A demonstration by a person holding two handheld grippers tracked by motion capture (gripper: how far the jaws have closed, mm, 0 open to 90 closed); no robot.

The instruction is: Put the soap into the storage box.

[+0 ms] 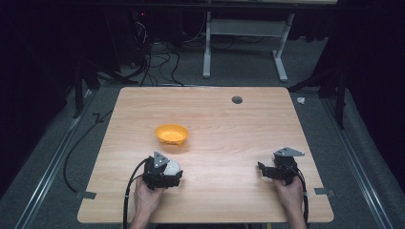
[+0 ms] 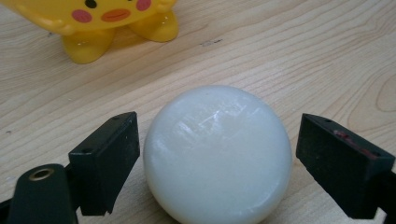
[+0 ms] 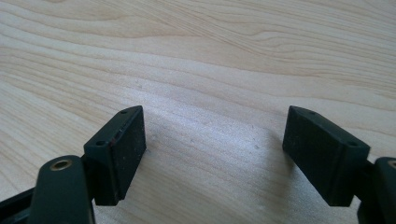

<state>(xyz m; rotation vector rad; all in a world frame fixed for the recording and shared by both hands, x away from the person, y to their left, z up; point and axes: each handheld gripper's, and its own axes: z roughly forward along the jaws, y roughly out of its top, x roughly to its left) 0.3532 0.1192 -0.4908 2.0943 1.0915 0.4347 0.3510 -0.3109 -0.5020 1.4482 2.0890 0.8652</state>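
Note:
A white ball [image 2: 217,151] rests on the wooden table [image 1: 229,124], between the jaws of my left gripper [image 2: 219,158]. The jaws stand apart on either side of it with small gaps, so the gripper is open. In the high view the white ball [image 1: 173,167] peeks out just right of the left gripper [image 1: 165,174]. A yellow bowl [image 1: 172,134] with a cartoon face and small feet [image 2: 116,23] stands just beyond the ball. My right gripper [image 1: 267,172], at the table's front right, is open over bare wood [image 3: 212,144].
A dark round hole [image 1: 237,99] sits near the table's far edge. Tape tabs [image 1: 86,194] mark the front corners. Cables and a white desk frame [image 1: 243,43] lie on the floor beyond the table.

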